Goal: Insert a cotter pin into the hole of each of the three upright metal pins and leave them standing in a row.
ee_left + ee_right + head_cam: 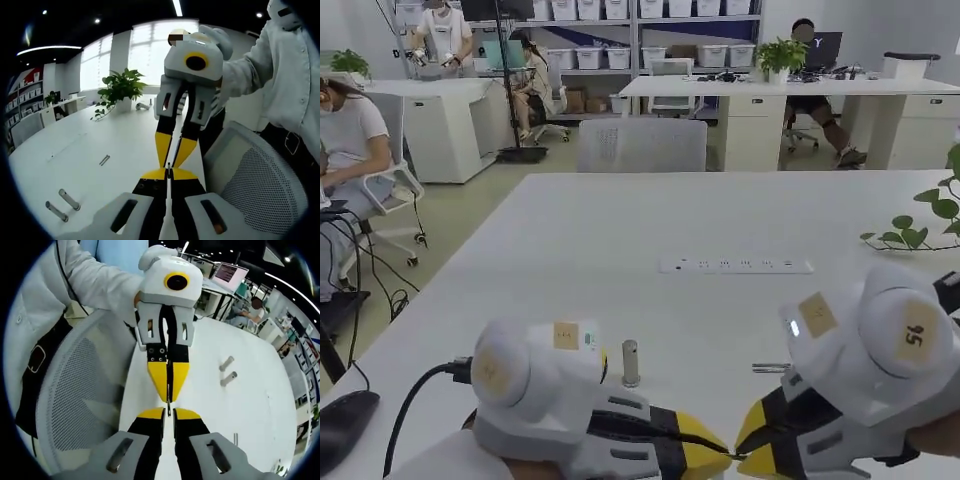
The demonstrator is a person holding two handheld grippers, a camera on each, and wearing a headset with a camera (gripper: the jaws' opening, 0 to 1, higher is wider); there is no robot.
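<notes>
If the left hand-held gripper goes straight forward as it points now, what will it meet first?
The right hand-held gripper. It faces the left hand-held gripper tip to tip, and the tips seem to touch or nearly touch, though depth is hard to judge here.

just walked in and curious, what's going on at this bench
A person at a white table holds a gripper in each hand. The left claw and right claw are both shut and meet tip to tip, with a thin sliver between them, probably a cotter pin; which one holds it I cannot tell. One metal pin stands upright on the table, and spare cotter pins lie to its right in the head view.
</notes>
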